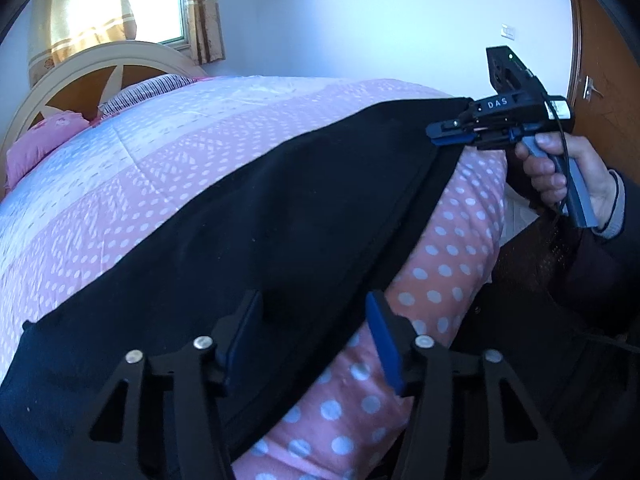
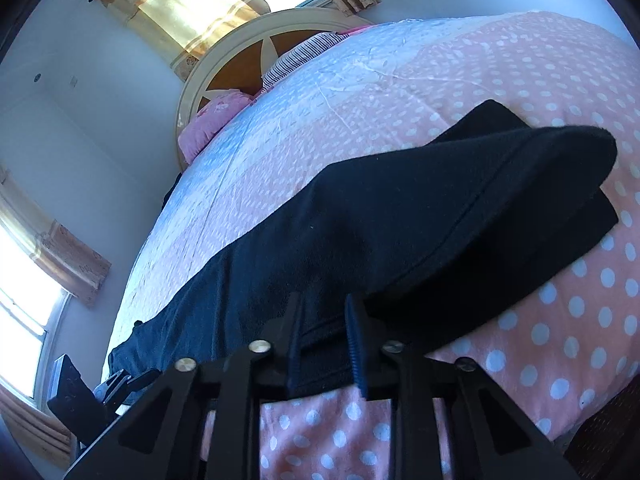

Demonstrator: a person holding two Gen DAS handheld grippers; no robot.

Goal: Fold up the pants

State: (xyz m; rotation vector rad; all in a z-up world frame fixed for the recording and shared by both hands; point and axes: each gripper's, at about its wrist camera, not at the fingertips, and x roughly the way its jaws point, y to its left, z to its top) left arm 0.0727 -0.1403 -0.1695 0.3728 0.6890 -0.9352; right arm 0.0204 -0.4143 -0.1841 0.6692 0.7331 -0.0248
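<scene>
pants: the near left end runs out of the left wrist view at the bottom edge; where the cloth ends there cannot be told.
bed: the black cloth covers a wide band of the quilt; the near side is cut by the frame.
right gripper: its fingertips are small and dark against the cloth, the hem between them is hard to see.
headboard: the lower part is hidden behind the pillows.
person's hand: the sleeve leaves the right edge.
left gripper: only a part shows, its fingers are hidden.

Black pants are lying on a pink, white-dotted quilt; blue gripper pads are showing at 6 o'clock.
</scene>
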